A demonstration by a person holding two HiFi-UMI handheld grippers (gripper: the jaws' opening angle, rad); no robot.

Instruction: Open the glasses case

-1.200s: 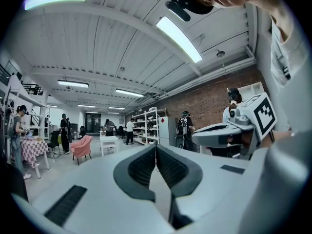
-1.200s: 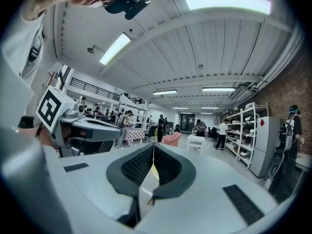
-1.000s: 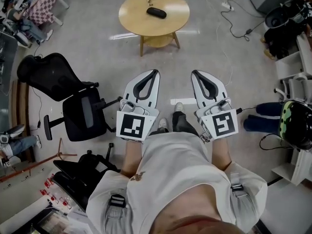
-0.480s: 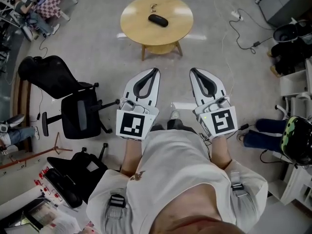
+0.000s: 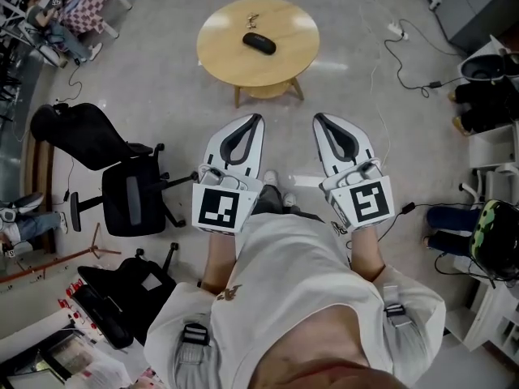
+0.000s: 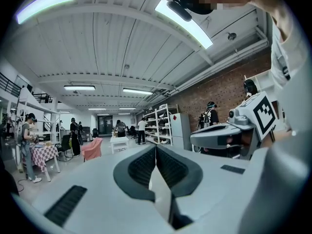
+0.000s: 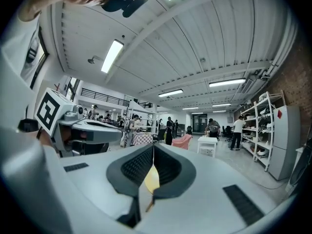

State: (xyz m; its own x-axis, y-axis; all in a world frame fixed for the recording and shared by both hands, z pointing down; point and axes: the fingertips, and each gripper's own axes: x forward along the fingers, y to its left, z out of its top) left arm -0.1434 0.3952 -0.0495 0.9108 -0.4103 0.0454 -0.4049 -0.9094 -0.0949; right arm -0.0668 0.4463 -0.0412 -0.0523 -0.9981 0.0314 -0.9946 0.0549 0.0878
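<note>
Glasses case [image 5: 259, 43]: dark and closed, lying on the round wooden worktop [image 5: 235, 67] at the upper centre of the head view (only this view shows it), well apart from both grippers.
Left gripper [image 5: 259, 118]: low centre-left; its own view shows the fingers [image 6: 139, 167] pressed together with nothing between them.
Right gripper [image 5: 317, 117]: beside it; its fingers [image 7: 168, 167] are likewise together and empty.
Gripper views only: shelves [image 7: 263, 126] and ceiling lights [image 6: 185, 16].

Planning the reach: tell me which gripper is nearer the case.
Left. The left gripper lines up with the case, short of the table; the right gripper is off to its right.
</note>
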